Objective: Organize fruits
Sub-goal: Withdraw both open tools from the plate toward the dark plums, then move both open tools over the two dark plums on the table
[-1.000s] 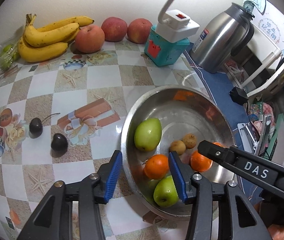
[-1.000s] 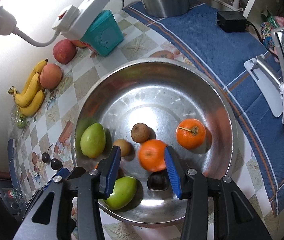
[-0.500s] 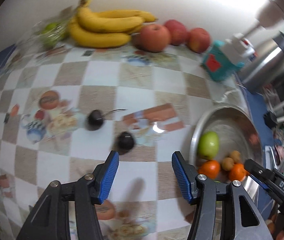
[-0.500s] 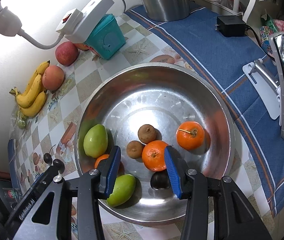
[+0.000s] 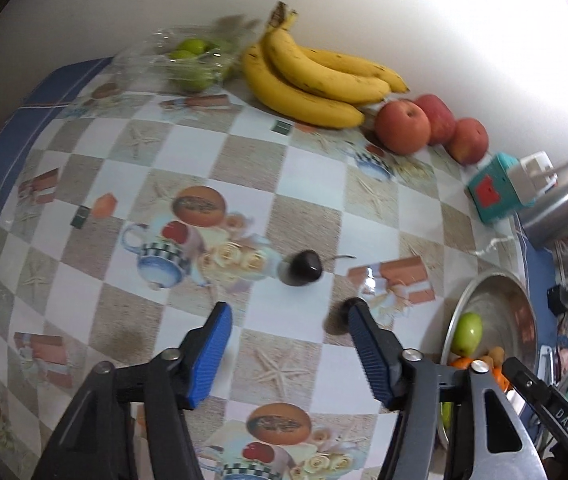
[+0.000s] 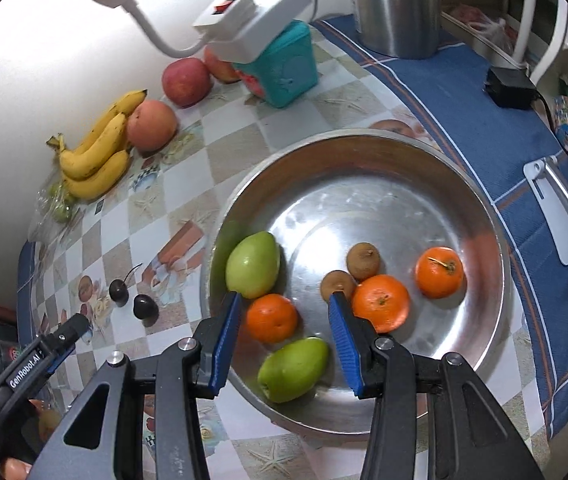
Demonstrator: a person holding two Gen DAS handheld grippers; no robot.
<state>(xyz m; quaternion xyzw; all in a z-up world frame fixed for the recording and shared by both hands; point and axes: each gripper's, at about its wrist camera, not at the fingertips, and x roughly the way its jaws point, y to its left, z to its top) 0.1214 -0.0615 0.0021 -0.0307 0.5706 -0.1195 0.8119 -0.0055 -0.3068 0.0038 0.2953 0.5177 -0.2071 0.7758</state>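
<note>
Your round stainless-steel bowl holds two green pears, three oranges and two small brown kiwis. Your right gripper hangs spread wide above the bowl's near side, gripping nothing. Your left gripper is likewise released and empty over the checkered tablecloth, with one dark cherry with a stem just ahead between its fingers and a second dark cherry touching its right fingertip. Yellow bananas and red apples lie by the wall; a clear plastic bag there contains small green fruits.
</note>
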